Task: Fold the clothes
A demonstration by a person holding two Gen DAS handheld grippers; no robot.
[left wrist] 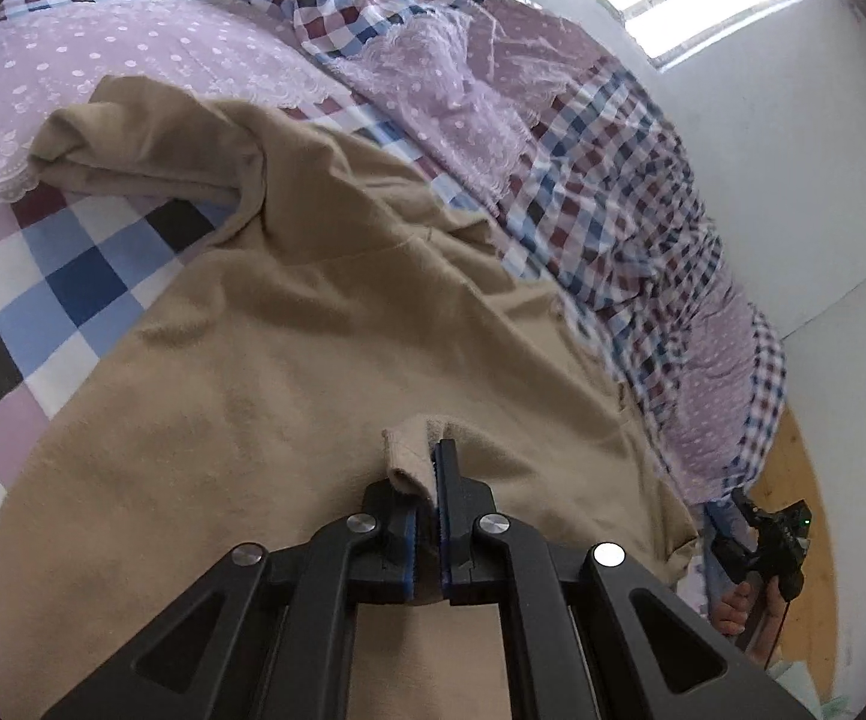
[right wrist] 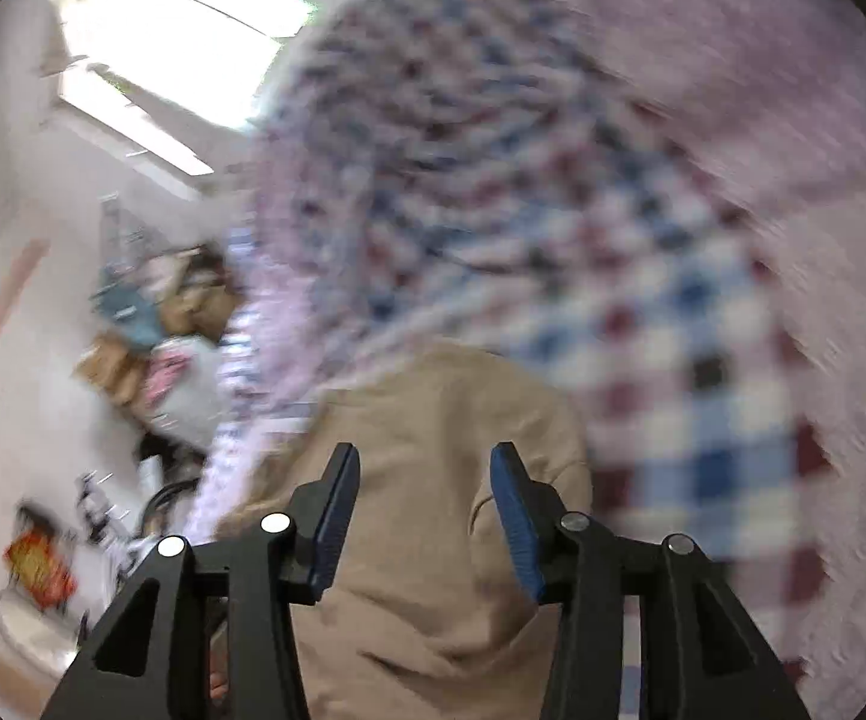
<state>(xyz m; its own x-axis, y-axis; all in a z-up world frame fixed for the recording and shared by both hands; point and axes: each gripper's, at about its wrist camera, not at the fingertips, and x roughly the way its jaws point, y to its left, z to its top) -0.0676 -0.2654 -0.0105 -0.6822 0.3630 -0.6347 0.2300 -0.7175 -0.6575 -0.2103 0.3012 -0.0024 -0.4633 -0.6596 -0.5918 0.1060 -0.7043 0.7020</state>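
Left wrist view: tan knit garment (left wrist: 289, 324) spread on checked bed (left wrist: 67, 276), wrinkled, sleeve bunched at far left. My left gripper (left wrist: 433, 480) fingers pinched tight on raised fold at near hem. Long axis runs from near hem toward far sleeve, away from me. Right wrist view badly blurred; right gripper (right wrist: 424, 468) fingers wide apart, empty, above garment. Rumpled quilt (left wrist: 553, 120) beside it.
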